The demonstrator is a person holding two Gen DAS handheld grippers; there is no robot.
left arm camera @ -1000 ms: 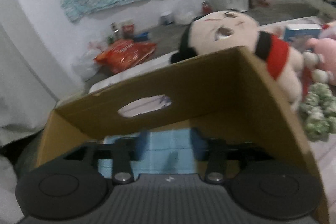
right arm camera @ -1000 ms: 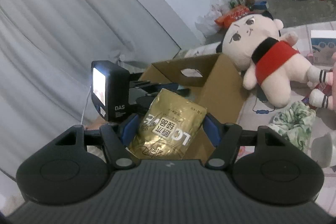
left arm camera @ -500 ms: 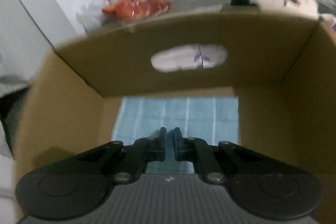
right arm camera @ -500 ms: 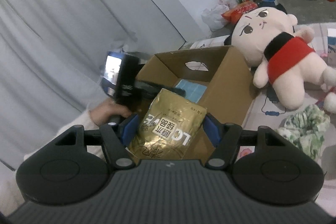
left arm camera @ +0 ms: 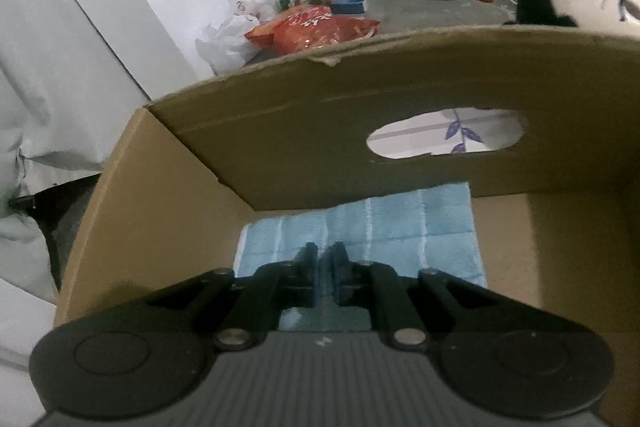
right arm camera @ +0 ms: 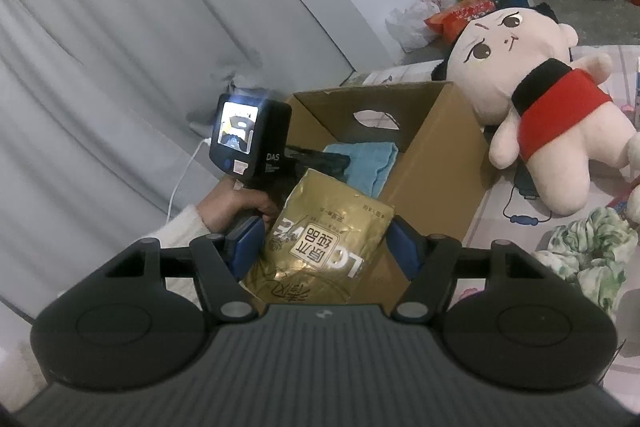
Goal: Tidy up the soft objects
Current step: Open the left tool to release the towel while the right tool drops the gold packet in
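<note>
A brown cardboard box (left arm camera: 320, 131) stands open with a folded blue towel (left arm camera: 400, 227) flat on its floor. My left gripper (left arm camera: 323, 251) points down into the box just above the towel. Its jaws are opening from a narrow gap, and nothing shows between them. The right wrist view shows the same box (right arm camera: 436, 167), the towel (right arm camera: 368, 159) and the left gripper (right arm camera: 332, 159) reaching in, held by a hand (right arm camera: 236, 203). My right gripper (right arm camera: 326, 247) is shut on a gold foil pouch (right arm camera: 320, 219), held in front of the box's near side.
A big plush doll (right arm camera: 540, 99) in a red shirt lies to the right of the box, touching it. A green patterned cloth (right arm camera: 588, 251) sits at the right front. A grey curtain hangs on the left. Bags and bottles (left arm camera: 312, 27) lie on the floor behind.
My left gripper has gone down into the box above the towel. Its wide jaws came together and have since parted a little. The right gripper still holds the gold pouch in almost the same place.
</note>
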